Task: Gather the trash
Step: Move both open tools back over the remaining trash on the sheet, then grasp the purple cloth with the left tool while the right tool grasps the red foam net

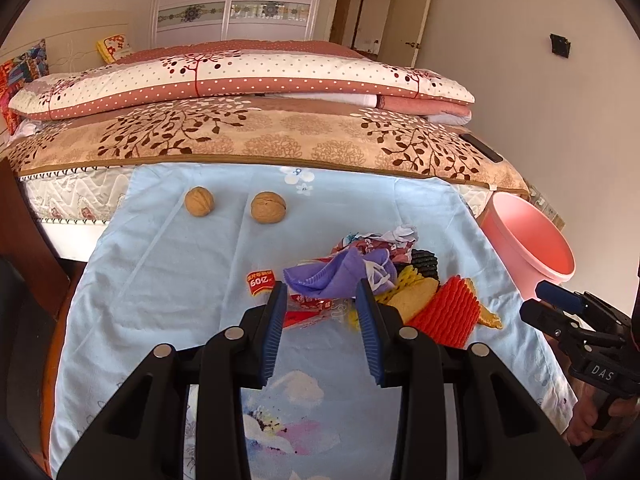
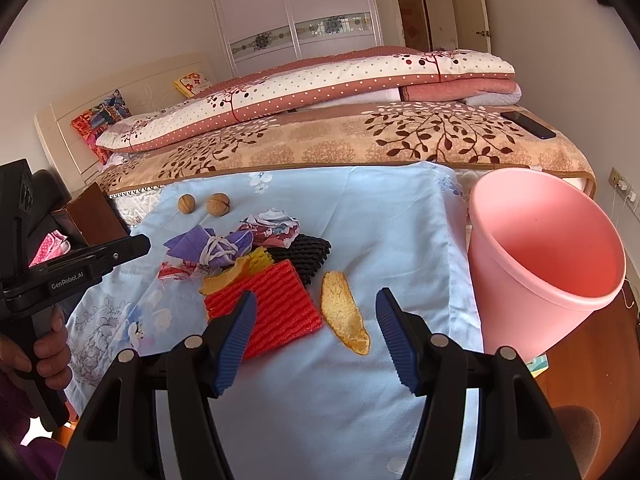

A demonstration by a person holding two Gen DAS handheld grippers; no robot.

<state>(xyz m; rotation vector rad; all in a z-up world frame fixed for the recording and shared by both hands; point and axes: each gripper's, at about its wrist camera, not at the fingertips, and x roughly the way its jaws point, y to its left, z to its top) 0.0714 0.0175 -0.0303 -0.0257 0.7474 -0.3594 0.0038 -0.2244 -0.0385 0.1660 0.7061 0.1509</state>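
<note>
Trash pile (image 2: 256,264) sits mid-frame beside your tilted pink plastic bucket (image 2: 536,264); both your left claw (image 1: 322,294) and right claw (image 2: 316,304) gape empty.

My left gripper (image 1: 322,294) at lower centre, jaws parted, tips at a purple cloth (image 1: 332,276) in the trash heap, red foam net (image 1: 446,314) right of it, two walnuts (image 1: 199,201) upper left, pink bin (image 1: 528,240) right edge, my right gripper (image 1: 560,300) lower right.

Ahead of the black, blue-padded right tongs (image 2: 316,312): a ribbed red foam net (image 2: 264,308) at their left tip, an orange-yellow peel (image 2: 344,312) between them, a plain pink bin (image 2: 552,264) to their right, pale blue flowered cloth (image 2: 384,216) beneath, two brown walnuts (image 2: 208,203) beyond.
</note>
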